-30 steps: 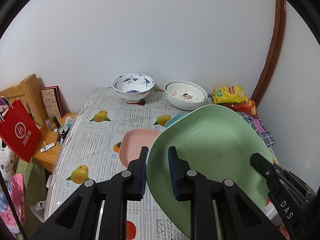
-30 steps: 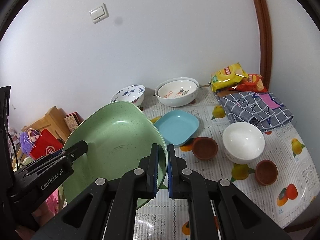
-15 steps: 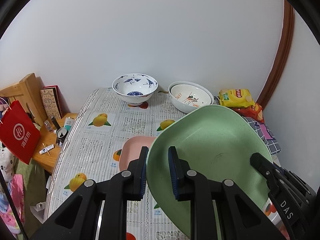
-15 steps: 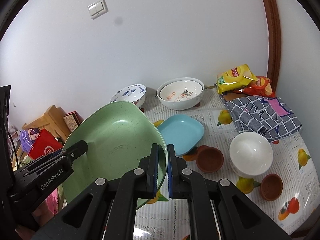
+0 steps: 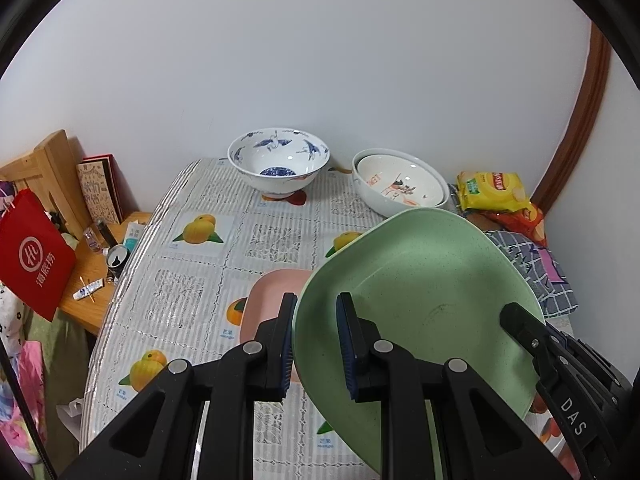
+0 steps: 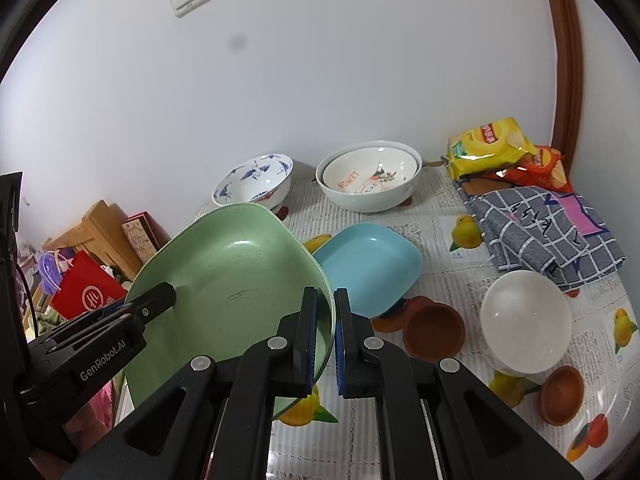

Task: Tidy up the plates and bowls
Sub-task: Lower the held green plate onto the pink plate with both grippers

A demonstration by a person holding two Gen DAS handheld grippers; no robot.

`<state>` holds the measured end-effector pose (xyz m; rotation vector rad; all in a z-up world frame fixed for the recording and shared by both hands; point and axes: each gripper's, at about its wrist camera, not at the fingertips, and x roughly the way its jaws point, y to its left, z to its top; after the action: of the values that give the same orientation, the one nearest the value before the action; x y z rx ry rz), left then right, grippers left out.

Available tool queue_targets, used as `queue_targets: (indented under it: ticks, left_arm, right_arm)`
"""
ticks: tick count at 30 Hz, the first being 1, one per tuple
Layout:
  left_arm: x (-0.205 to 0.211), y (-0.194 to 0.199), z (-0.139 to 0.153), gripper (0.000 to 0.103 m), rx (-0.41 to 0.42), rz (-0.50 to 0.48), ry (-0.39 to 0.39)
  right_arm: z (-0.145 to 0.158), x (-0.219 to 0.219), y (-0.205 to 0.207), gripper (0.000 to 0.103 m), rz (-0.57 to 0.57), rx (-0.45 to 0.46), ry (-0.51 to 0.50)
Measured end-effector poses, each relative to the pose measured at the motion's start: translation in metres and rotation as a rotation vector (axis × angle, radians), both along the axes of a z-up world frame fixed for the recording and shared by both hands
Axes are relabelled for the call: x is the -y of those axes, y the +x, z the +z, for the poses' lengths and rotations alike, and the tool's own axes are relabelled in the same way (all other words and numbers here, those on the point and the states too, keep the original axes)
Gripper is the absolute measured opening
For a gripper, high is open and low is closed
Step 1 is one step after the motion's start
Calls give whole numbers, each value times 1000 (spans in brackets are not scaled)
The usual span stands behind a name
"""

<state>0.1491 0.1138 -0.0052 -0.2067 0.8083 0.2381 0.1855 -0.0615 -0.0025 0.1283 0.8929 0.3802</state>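
I held the tilted green plate [image 5: 420, 280] clamped at opposite rims by my left gripper [image 5: 316, 344] and right gripper [image 6: 325, 340], the pink plate [image 5: 268, 292] lying directly beneath on the worktop [image 5: 200, 272].

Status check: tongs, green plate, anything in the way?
Left tongs and right tongs both clamped on green plate, held tilted above table. Pink plate and blue plate lie underneath.
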Motion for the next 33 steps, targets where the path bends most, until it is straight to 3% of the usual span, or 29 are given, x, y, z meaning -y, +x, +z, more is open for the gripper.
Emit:
queue_targets:
  ticks: [18,33]
  left_arm:
    - [-52,24,-49,19,-99,72,-29]
    - [-71,24,-97,19,-197,110,-49]
  right_arm:
    - [-54,-53,30,8,81,-92,-17]
    - [-103,-79,37,8,139,-190,-52]
